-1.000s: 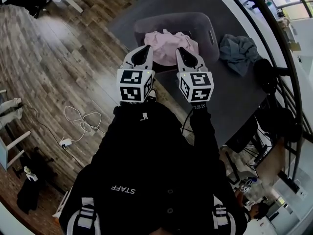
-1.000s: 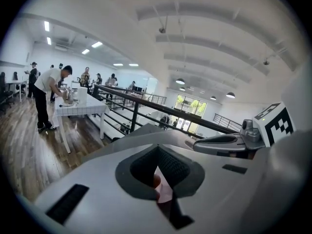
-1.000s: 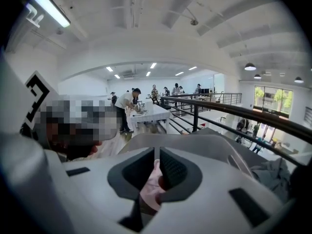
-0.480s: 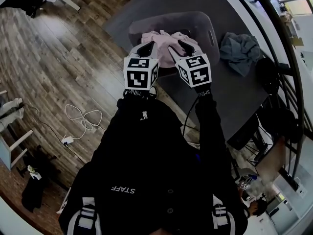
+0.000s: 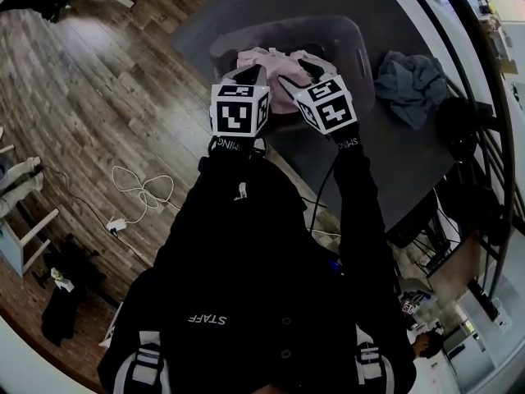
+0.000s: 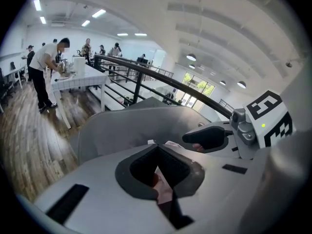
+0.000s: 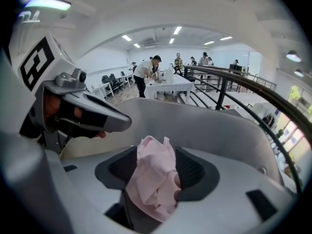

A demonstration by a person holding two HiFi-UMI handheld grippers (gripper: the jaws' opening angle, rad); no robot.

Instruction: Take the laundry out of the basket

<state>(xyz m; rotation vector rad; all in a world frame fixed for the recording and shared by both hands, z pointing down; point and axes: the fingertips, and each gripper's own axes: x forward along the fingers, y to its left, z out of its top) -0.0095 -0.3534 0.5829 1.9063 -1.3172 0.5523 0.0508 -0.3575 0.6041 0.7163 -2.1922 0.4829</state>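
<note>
My left gripper (image 6: 157,152) is closed tip to tip on what looks like only a thin fold of the pink laundry (image 5: 275,60). My right gripper (image 7: 155,155) has just been opening, and a bunched tuft of the same pink cloth stands between its parted jaws, not pinched. The laundry lies in the grey basket (image 5: 354,39) on the desk (image 5: 394,162), with a grey cloth (image 5: 410,76) beside the basket.

I see two risks. If I lift before the right jaws close, that tuft will simply stay behind. The left side's small bite may also slide out under the garment's weight. A lopsided pull could also drag the light basket toward the near desk edge.

Readable writing: "STAFF" across the black top (image 5: 207,319). Small lettering below each marker cube seems to end in "MING", though it is only partly legible.
</note>
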